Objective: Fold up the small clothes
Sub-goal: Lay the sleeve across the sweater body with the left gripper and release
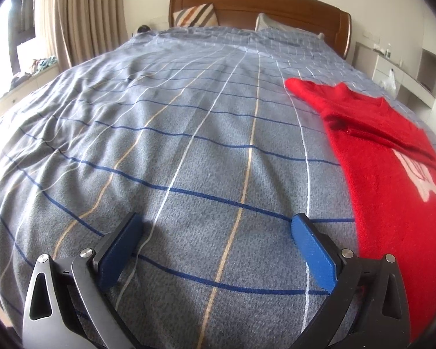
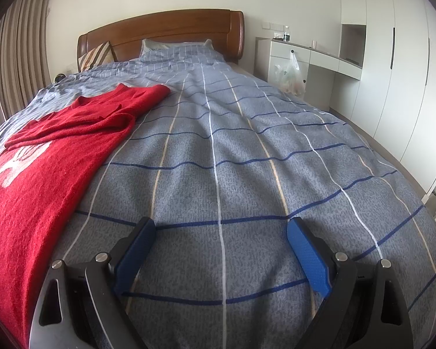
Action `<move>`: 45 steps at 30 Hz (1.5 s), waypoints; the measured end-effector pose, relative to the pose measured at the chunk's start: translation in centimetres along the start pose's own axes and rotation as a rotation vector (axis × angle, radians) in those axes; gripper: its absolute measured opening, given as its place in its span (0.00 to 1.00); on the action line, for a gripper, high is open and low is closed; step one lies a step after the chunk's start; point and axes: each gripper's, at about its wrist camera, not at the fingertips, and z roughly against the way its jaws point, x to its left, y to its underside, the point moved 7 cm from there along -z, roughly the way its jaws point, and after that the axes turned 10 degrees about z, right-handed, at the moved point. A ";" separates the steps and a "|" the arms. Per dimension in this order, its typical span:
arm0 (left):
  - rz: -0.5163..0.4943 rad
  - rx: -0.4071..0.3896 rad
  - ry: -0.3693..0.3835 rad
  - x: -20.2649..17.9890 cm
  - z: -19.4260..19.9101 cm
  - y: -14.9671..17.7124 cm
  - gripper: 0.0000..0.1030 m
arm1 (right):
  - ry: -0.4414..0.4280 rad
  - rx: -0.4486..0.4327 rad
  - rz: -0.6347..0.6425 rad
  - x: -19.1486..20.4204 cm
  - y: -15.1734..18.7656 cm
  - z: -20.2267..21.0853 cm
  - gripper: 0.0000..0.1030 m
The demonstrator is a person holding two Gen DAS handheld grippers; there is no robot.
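A red knitted sweater (image 1: 392, 180) with a white pattern lies flat on the grey-blue checked bedspread (image 1: 189, 145), with one sleeve folded across its chest. It lies to the right of my left gripper (image 1: 216, 224) and to the left of my right gripper (image 2: 221, 226). The sweater also shows in the right wrist view (image 2: 43, 174). Both grippers are open and empty, low over the bedspread (image 2: 247, 160), with the sweater between them. Neither touches the sweater.
A wooden headboard (image 2: 165, 32) and pillows (image 1: 194, 14) stand at the far end. Curtains (image 1: 72, 23) hang at the left. A white desk (image 2: 305, 55) with a hanging plastic bag (image 2: 290, 75) and tall wardrobes (image 2: 392, 72) stand at the right of the bed.
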 end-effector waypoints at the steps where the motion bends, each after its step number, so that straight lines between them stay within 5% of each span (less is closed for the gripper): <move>1: -0.002 -0.001 -0.002 0.0 0.0 0.0 0.99 | -0.001 0.000 0.000 0.0 0.0 0.0 0.89; 45: -0.007 0.013 -0.011 0.2 0.6 0.0 0.99 | 0.001 0.021 0.004 -0.3 -0.4 0.3 0.89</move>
